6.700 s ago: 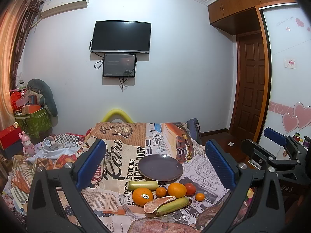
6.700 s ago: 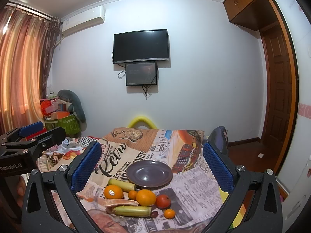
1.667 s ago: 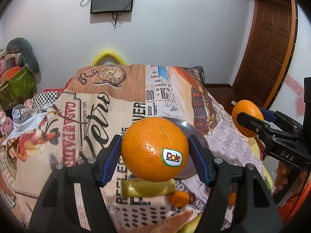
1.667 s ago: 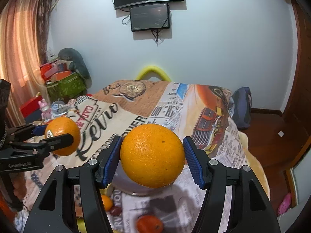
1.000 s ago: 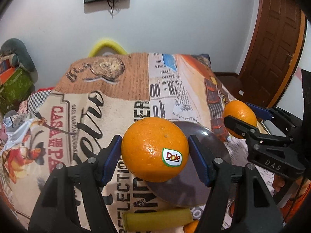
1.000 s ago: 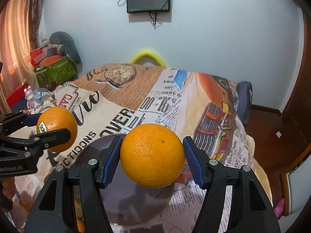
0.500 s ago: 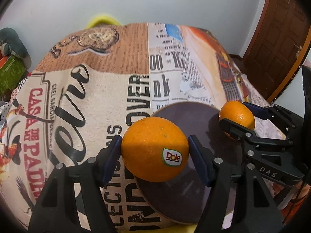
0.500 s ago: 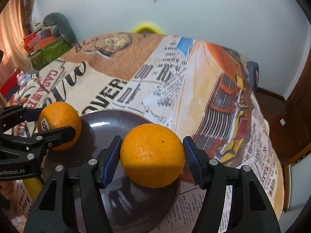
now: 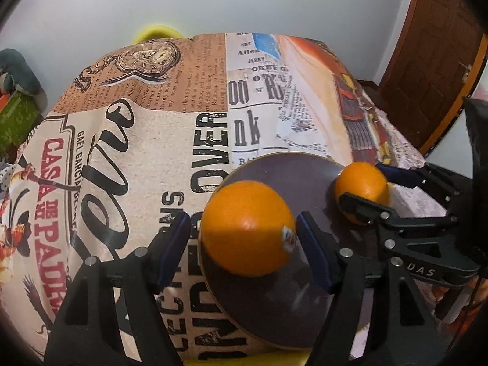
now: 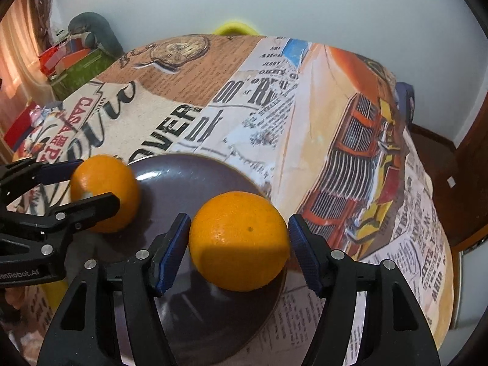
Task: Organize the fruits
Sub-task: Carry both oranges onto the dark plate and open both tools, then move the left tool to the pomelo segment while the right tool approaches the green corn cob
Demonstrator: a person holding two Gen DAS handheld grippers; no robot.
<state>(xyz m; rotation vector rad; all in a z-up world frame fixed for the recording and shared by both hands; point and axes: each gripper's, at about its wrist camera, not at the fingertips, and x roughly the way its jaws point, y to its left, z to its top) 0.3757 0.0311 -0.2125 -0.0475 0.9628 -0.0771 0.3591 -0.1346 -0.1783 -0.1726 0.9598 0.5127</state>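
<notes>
A stickered orange rests on the dark plate, between the pads of my left gripper, which stand open with gaps on both sides. The same orange shows in the right wrist view. A second orange sits on the plate near its right rim, between the spread pads of my right gripper. It also shows in the left wrist view, with the right gripper around it.
The table wears a newspaper-print cloth. A yellow-green banana edge peeks below the plate. A brown door stands at the right, boxes and a grey cushion at the left.
Both grippers have come down over the plate and opened. Each orange now rests on the plate with gaps beside it; the left one rolled, turning its sticker to the right.
</notes>
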